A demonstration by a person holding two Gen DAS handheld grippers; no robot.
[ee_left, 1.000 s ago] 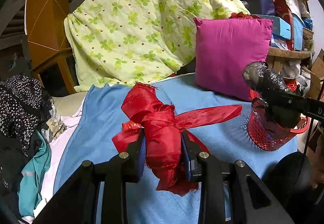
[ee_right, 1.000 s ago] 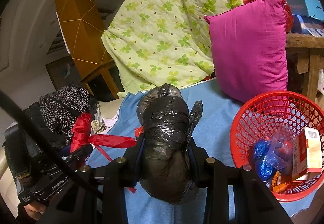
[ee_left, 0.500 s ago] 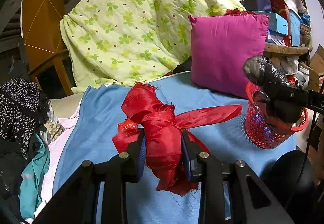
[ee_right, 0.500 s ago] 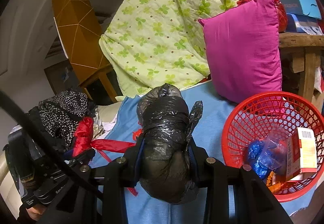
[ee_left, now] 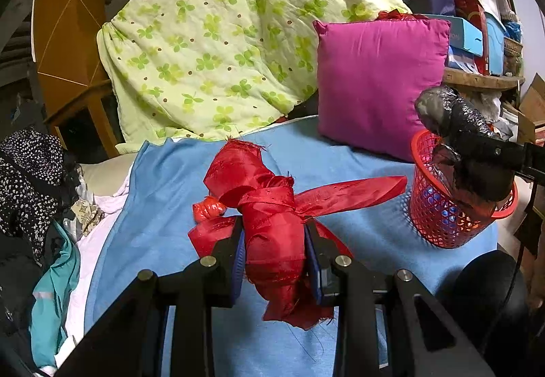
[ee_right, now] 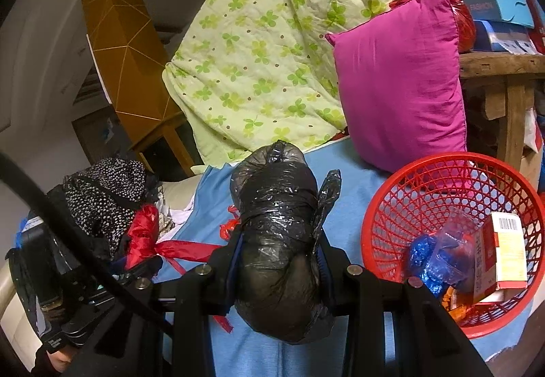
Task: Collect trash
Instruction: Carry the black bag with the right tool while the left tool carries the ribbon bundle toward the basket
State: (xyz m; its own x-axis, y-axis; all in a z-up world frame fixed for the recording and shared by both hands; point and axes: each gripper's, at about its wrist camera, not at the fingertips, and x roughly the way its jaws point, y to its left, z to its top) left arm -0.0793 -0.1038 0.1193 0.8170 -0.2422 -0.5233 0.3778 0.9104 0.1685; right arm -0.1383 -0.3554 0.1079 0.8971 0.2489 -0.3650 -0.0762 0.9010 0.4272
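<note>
The right gripper (ee_right: 277,261) clamps a knotted black plastic bag bundle (ee_right: 276,240), its long axis running along the fingers, just left of the round red mesh basket (ee_right: 385,217), and is the nearer one to it. The left gripper (ee_left: 274,254) pinches a crumpled red satin ribbon bundle (ee_left: 269,206), farther left of the basket over the blue sheet (ee_left: 163,193). The basket already holds a blue wrapper and a small carton.

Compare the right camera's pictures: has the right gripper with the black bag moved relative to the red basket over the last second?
Yes. The right gripper, holding the black bag, has edged rightward toward the red basket, which now sits nearer the bag in the right view.
</note>
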